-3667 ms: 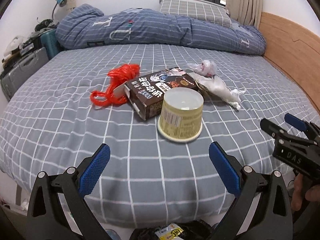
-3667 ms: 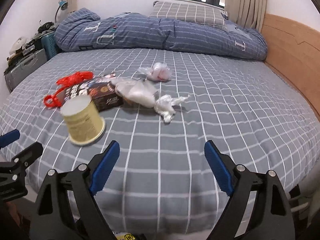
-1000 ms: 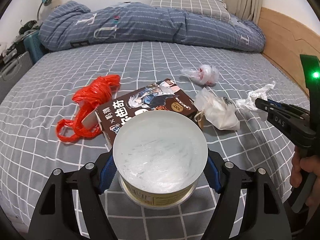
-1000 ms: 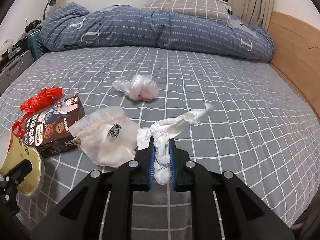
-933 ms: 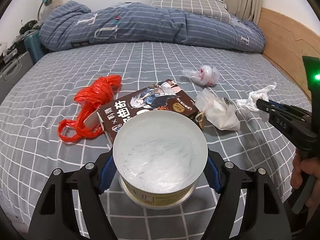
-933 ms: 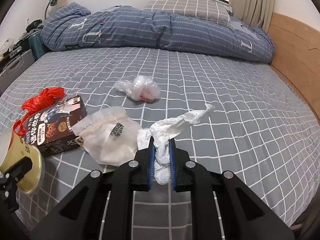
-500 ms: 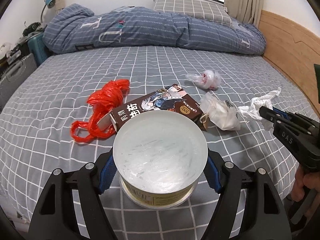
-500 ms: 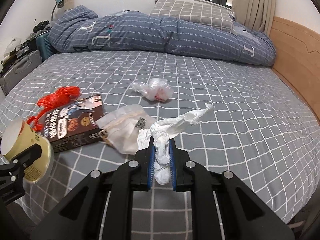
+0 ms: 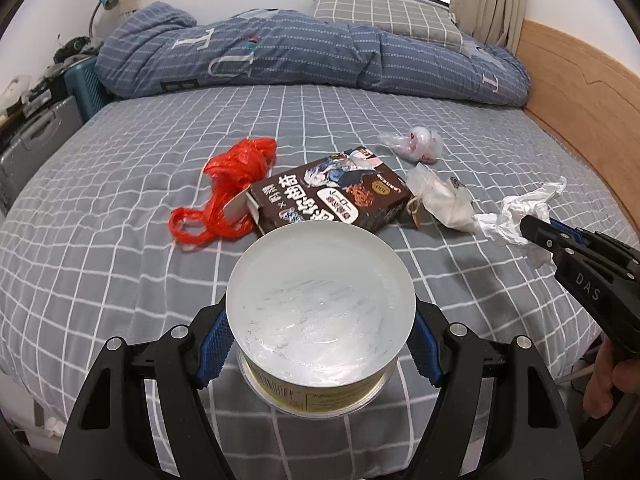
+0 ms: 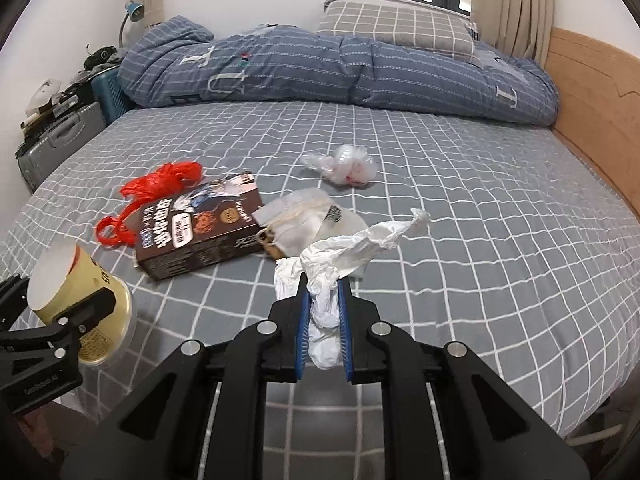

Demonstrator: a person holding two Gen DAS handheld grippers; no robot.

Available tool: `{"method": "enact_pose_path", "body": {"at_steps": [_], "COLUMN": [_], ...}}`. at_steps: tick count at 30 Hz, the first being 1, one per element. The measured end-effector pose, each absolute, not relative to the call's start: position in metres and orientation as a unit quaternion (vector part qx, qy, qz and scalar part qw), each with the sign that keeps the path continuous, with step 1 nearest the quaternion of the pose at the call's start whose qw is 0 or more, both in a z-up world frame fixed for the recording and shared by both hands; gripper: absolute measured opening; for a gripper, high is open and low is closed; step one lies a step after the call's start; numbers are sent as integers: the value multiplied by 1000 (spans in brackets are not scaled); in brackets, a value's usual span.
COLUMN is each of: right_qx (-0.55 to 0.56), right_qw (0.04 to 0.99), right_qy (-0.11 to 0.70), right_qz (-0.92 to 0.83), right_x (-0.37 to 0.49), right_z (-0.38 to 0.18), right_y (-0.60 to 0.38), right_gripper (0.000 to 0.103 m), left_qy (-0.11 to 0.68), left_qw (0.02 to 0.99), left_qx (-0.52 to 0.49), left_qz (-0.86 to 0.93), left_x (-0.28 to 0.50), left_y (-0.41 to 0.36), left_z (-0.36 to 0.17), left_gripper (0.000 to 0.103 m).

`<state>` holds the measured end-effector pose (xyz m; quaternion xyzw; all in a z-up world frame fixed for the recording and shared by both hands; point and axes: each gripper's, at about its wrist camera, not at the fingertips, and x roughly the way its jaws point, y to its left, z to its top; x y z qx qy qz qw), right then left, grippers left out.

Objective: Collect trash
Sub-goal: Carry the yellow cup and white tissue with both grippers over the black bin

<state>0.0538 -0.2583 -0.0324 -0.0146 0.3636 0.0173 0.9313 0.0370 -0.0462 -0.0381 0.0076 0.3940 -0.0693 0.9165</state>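
A: Trash is split between the claws and the bed (image 10: pixel 480 208) — a paper cup (image 9: pixel 320 312) is clamped across its sides by the left claw (image 9: pixel 316 344), and a crumpled white tissue (image 10: pixel 332 264) is pinched tight in the right claw (image 10: pixel 324 332).

B: And what is left lying?

A: A brown snack box (image 10: pixel 196 228), a red plastic bag (image 10: pixel 160 188) touching its far corner, a flat clear wrapper (image 10: pixel 308 220) just beside the box, and a small knotted clear bag (image 10: pixel 344 164) farther up the grey checked sheet. All four are untouched.

B: So the step in hand is judged to be carrying both loads off to a bin?

A: Likely — though no bin is seen in either view, so its place cannot be told.

B: How should the carry be done well?

A: The cup should be kept tilted as it is held, since its wall is thin and could be crushed or slipped if squeezed harder. The tissue's loose tail should be kept clear of the wrapper below it, so nothing is dragged along. Both grips should be released only once each load is over the bin.
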Motion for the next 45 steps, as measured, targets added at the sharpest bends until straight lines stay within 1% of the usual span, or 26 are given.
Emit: {"method": "enact_pose_path", "body": {"at_steps": [18, 45], "right_qx": [-8, -12], "right_qw": [935, 933], "right_qy": [353, 356], "right_qz": [35, 46], "right_x": [-1, -81], "right_z": [-24, -31], "right_y": [-234, -217], "right_gripper": [13, 13], "left_qy": [391, 391], "left_qw": [919, 920], "left_qx": [2, -3], "left_qz": [-46, -30], "left_x": [-9, -84], "left_y": [-35, -14], "left_z": [-43, -47], "left_gripper": [72, 72]}}
